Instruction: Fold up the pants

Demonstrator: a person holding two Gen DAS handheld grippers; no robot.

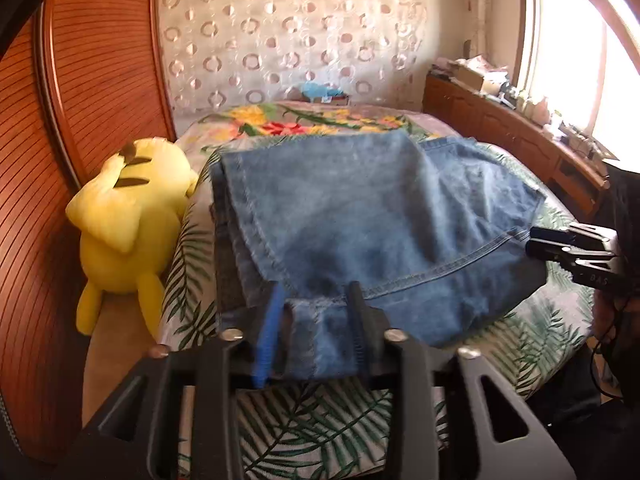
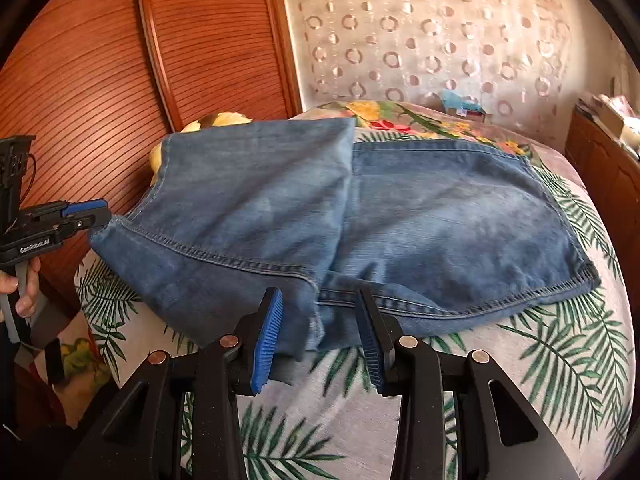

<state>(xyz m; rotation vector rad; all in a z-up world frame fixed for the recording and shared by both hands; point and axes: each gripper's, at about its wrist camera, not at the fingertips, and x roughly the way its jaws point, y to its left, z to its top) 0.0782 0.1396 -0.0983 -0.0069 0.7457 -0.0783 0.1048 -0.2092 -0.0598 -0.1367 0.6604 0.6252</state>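
Blue denim pants (image 1: 360,216) lie folded on the leaf-print bed (image 1: 320,420); they also show in the right wrist view (image 2: 400,216). My left gripper (image 1: 316,300) stands open around the near denim edge, cloth between its jaws. In the right wrist view it (image 2: 102,214) touches the pants' left corner. My right gripper (image 2: 320,312) is open around the near fold edge of the denim. In the left wrist view it (image 1: 536,242) sits at the pants' right corner.
A yellow plush toy (image 1: 132,224) lies at the bed's left edge against a ribbed wooden wardrobe (image 1: 80,80). A wooden cabinet (image 1: 520,132) with clutter runs along the right under a window. A curtain (image 1: 300,32) hangs behind the bed.
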